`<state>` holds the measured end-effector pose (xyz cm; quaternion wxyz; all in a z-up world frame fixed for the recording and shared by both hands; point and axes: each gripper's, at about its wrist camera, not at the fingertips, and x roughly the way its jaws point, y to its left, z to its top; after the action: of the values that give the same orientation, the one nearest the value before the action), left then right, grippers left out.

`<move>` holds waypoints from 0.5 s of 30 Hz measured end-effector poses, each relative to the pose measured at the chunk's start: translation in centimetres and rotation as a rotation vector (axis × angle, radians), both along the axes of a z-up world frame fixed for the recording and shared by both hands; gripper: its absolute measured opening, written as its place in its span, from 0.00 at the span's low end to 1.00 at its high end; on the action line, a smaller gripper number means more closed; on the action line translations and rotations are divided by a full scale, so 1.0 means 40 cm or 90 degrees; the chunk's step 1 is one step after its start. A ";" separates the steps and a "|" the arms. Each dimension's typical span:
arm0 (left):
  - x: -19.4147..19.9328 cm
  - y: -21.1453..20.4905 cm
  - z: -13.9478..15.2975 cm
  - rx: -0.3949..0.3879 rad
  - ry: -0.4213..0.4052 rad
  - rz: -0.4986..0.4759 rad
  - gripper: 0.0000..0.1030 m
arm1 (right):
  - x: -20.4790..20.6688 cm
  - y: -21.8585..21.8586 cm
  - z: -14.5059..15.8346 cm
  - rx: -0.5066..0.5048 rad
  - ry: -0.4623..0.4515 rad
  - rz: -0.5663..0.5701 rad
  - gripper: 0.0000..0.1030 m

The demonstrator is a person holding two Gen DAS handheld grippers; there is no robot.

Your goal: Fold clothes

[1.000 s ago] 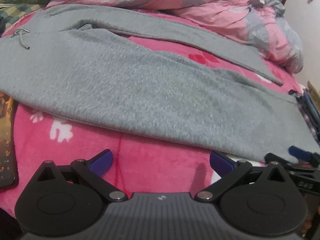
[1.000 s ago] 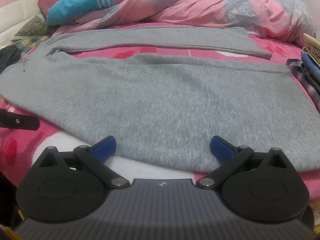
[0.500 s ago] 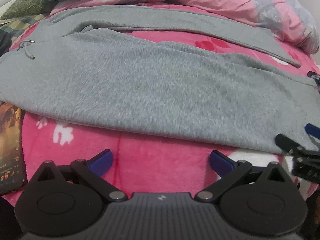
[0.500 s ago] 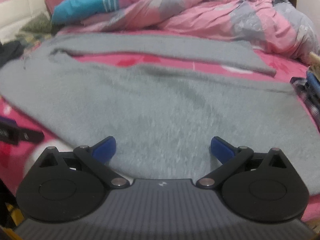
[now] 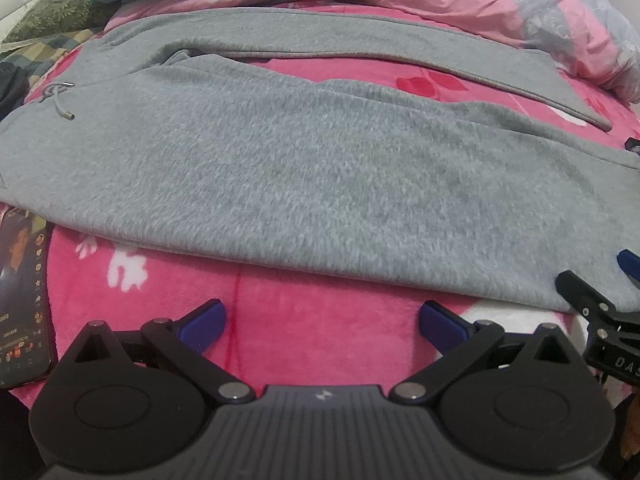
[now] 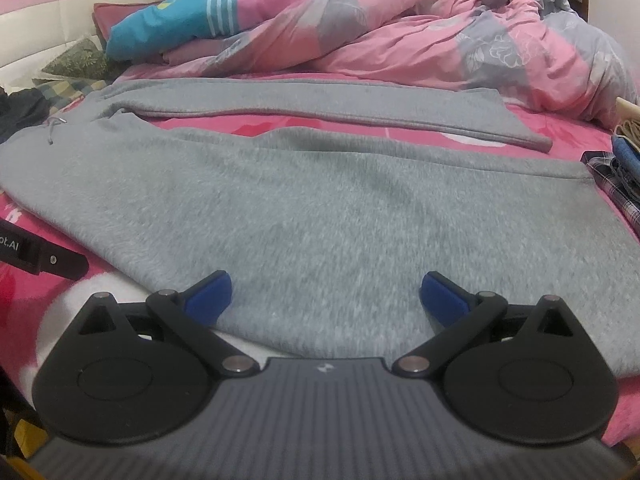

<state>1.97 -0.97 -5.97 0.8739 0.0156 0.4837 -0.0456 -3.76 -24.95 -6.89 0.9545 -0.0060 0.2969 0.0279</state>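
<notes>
The grey fleece sweatpants [image 5: 304, 184] are lying spread flat on the bright pink plush bed blanket [image 5: 304, 320], with the waistband and its grey drawstring [image 5: 60, 100] at 10 o'clock in the left wrist view and both legs running toward 3 o'clock. The fabric is judged to be soft, limp and moderately heavy, with a fuzzy nap that is unlikely to be slipping between pads. A single pinched layer will probably be sagging, so the hemmed near edge is being recommended as the hold point.

The left gripper [image 5: 322, 322] is being held released over bare blanket at 6 o'clock, just short of the garment's near edge. The right gripper [image 6: 325, 294] is likewise released, with its blue pads [image 6: 210, 294] poised above the near leg; contact cannot be confirmed.

A dark smartphone [image 5: 22, 300] at 8 o'clock is being shown only by the left wrist view. The leg cuffs and a plaid fabric pile [image 6: 616, 184] at 3 o'clock are being shown more completely by the right wrist view.
</notes>
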 end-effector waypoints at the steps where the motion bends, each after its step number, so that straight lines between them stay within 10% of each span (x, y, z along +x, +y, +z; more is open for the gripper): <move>1: 0.000 0.000 0.000 0.001 0.000 0.001 1.00 | 0.001 -0.001 0.000 -0.001 0.000 0.001 0.99; 15: -0.063 0.064 0.079 -0.035 -0.067 -0.016 1.00 | 0.000 0.001 -0.001 -0.003 0.002 0.007 0.99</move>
<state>-0.54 1.59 -2.82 0.8975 0.0003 0.4356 -0.0688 -3.76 -24.91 -6.92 0.9538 -0.0099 0.2985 0.0326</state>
